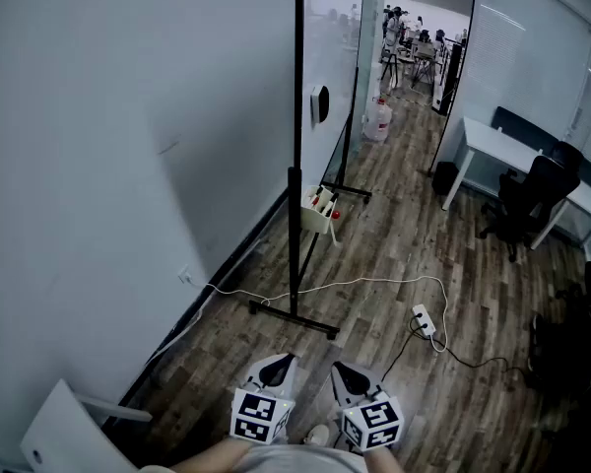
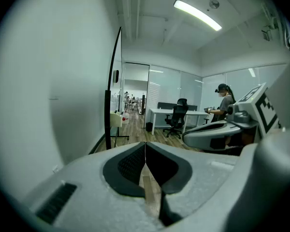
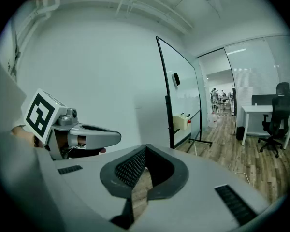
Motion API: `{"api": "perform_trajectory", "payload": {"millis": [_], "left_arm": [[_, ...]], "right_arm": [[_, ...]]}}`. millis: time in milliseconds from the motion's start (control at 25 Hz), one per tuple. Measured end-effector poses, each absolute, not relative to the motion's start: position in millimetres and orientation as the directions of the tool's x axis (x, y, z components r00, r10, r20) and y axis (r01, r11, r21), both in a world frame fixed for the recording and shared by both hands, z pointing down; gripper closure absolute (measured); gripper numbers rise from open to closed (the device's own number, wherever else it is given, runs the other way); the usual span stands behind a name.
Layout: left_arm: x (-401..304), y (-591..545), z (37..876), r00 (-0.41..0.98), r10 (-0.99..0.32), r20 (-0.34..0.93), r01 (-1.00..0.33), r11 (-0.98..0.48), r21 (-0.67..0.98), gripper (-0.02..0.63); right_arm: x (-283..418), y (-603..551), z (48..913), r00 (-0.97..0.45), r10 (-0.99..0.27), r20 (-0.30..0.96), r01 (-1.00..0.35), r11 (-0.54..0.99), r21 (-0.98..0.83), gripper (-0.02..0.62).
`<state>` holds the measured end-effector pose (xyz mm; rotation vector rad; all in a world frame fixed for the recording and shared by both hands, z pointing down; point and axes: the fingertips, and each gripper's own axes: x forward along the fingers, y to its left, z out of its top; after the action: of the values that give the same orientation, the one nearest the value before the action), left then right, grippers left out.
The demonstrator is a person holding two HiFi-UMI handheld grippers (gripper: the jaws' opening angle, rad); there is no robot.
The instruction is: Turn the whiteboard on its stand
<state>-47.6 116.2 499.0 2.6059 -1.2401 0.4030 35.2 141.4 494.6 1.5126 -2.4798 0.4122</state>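
Above the closed, empty left gripper (image 1: 279, 363) and right gripper (image 1: 346, 371), the whiteboard (image 1: 327, 47) looks rigid but tippy, best gripped at its near edge.

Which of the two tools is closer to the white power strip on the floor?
Right. In the head view the right tool is held below and left of the power strip. The left tool is further left, on the right tool's far side.

No readable text, labels or signs
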Motion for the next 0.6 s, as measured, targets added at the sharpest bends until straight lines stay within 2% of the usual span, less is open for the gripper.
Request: {"api": "perform_trajectory", "payload": {"millis": [360,600], "left_arm": [[-52,118,500,0.618,-0.710,0.337,-0.773,-0.626,0.098,0.595],[-65,112,504,0.622,-0.707,0.336,-0.770,-0.629,0.104,0.595]], "right_arm": [[28,143,497,-0.446,-0.833,0.328,-0.894,0.429,-0.127,0.589],[16,136,493,-0.438,-0.850,0.292,-0.898,0.406,-0.167,0.589]]}}
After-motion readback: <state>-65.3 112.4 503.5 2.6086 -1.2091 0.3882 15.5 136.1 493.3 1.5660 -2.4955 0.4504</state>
